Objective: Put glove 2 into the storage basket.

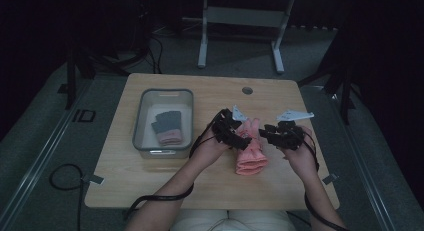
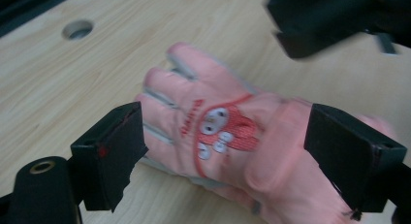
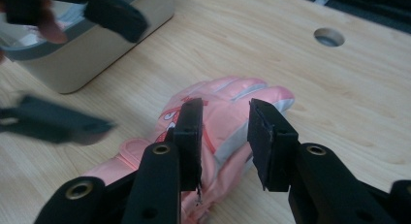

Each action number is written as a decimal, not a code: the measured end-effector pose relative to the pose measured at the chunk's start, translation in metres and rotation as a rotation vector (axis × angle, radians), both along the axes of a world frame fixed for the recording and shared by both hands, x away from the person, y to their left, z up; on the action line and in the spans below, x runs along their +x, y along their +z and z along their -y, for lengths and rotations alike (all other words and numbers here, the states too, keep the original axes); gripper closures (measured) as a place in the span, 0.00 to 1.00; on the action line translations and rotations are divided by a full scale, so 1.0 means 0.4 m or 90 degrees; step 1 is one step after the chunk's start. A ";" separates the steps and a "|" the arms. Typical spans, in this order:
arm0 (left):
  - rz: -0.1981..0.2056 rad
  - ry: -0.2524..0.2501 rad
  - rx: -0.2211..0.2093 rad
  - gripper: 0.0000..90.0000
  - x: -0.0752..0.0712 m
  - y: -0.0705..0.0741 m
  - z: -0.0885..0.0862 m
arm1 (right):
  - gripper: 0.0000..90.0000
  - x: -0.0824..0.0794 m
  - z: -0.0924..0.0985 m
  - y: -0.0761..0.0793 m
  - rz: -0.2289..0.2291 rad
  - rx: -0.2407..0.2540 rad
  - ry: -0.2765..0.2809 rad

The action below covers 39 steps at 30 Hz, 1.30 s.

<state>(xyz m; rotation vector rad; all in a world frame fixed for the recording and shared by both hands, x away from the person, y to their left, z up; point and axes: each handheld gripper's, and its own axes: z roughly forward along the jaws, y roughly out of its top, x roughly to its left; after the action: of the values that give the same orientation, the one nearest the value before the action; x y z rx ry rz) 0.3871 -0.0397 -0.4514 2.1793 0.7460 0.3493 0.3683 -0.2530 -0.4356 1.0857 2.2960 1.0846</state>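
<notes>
High view: a person's 2 forearms reach in from the bottom edge over a pale wooden desk (image 1: 150, 181). Each hand holds black tongs. A pink glove (image 1: 251, 152) lies flat on the desk between the 2 hands, fingers pointing away from the person, cuff nearest them. The left tongs (image 1: 236, 134) sit at the glove's left edge, over its upper part. The right tongs (image 1: 267, 132) sit just right of the glove's fingers. To the left, well apart, a grey bin (image 1: 141, 122) stands on the desk with a grey and pink glove (image 1: 167, 127) lying inside it.

Left gripper view: the pink glove (image 2: 218, 136) lies on the desk (image 2: 58, 88), back side up, with a red and white cartoon patch on it. The left tongs (image 2: 224, 149) stand wide open, 1 jaw on each side of the glove. The glove is between the jaws, across its width; neither pad is seen pressing on it, and the picture is blurred. The right tongs (image 2: 310, 35) show as a dark blur at the top right.

Right gripper view: the right tongs (image 3: 224, 136) are partly open, with a narrow gap between the pads. They hover over the pink glove (image 3: 232, 107), which lies on the desk (image 3: 339, 112) under and beyond the jaws. The glove shows through the gap; I cannot tell whether the pads touch it. The left tongs (image 3: 72, 69) appear blurred at the left, in front of the bin (image 3: 97, 44).
</notes>
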 end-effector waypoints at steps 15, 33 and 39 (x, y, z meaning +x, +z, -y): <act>-0.147 0.082 0.039 0.23 0.070 -0.119 0.008 | 0.57 0.067 -0.018 -0.126 -0.092 -0.025 -0.020; -0.302 0.042 -0.056 0.68 0.116 -0.214 -0.009 | 0.63 0.127 -0.014 -0.209 -0.235 0.017 0.010; -0.282 0.035 -0.054 0.81 0.107 -0.197 -0.002 | 0.71 0.117 -0.015 -0.206 -0.219 0.026 0.006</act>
<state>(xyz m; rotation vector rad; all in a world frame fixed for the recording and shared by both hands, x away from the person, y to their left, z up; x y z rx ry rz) 0.4299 -0.0387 -0.5302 2.1815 1.0410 -0.1449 0.4152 -0.2470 -0.5179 1.3697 2.5502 1.0163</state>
